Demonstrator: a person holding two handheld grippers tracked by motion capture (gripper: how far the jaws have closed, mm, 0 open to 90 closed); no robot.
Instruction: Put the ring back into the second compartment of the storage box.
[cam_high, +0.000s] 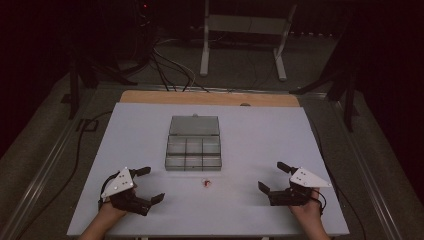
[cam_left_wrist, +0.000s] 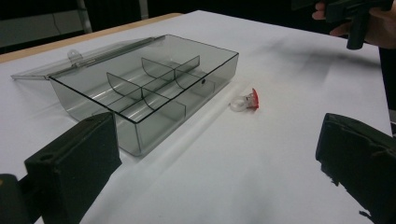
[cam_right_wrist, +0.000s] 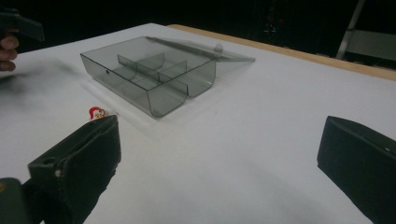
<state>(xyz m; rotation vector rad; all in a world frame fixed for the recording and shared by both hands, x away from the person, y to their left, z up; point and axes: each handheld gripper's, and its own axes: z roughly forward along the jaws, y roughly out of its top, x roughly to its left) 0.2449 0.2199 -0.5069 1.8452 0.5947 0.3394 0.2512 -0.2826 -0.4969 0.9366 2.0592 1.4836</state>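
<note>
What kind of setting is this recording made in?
Probably a lab or studio set up for recording: a white-topped table stands in a dark room, black cables trail over the floor behind it, and a grey metal stand sits farther back.

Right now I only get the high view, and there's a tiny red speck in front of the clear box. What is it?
Observer: A small clear ring with a red charm, lying on the table.
Operator: Anything in the box?
Observer: No. The organizer box shows curved dividers and bare compartments.
Operator: Is the ring touching it?
Observer: No, white table shows between them.
Operator: My grippers?
Observer: The left gripper and right gripper are open, holding nothing.
</note>
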